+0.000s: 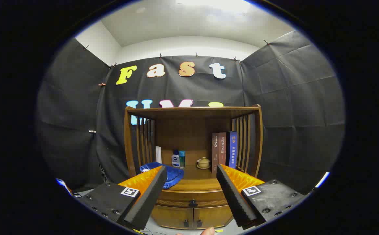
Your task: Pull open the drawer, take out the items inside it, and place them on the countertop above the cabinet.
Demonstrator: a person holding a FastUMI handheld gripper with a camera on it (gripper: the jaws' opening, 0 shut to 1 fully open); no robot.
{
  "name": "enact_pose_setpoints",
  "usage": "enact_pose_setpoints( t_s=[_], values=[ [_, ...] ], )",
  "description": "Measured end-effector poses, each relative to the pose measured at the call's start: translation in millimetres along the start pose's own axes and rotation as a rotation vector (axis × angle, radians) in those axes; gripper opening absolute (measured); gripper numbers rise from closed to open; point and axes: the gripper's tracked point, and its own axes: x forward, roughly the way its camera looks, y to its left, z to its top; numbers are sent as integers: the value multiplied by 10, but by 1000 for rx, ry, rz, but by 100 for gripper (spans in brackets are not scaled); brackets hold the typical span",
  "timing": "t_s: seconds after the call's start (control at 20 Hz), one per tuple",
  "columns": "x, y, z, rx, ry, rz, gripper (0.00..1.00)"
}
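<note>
Two fingers of my tongs [192,178] spread wide, gripping nothing, aimed at cabinet [192,163] so drawer knob [193,203] sits centred between them, beyond tips. Drawer [192,197] shut under desk [194,182]; blue cloth [171,174] lies on top.

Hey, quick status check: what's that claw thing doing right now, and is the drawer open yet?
Gripper open, empty, short of the cabinet. Drawer shut, its knob dead ahead between the fingers. Blue cloth on the countertop, hanging over its front edge.
</note>
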Motion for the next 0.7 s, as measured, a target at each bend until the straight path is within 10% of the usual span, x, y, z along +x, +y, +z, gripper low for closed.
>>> enact_pose_setpoints(
  t_s=[0.7],
  values=[
    [69, 37, -86, 3, 1, 2, 99]
  ],
)
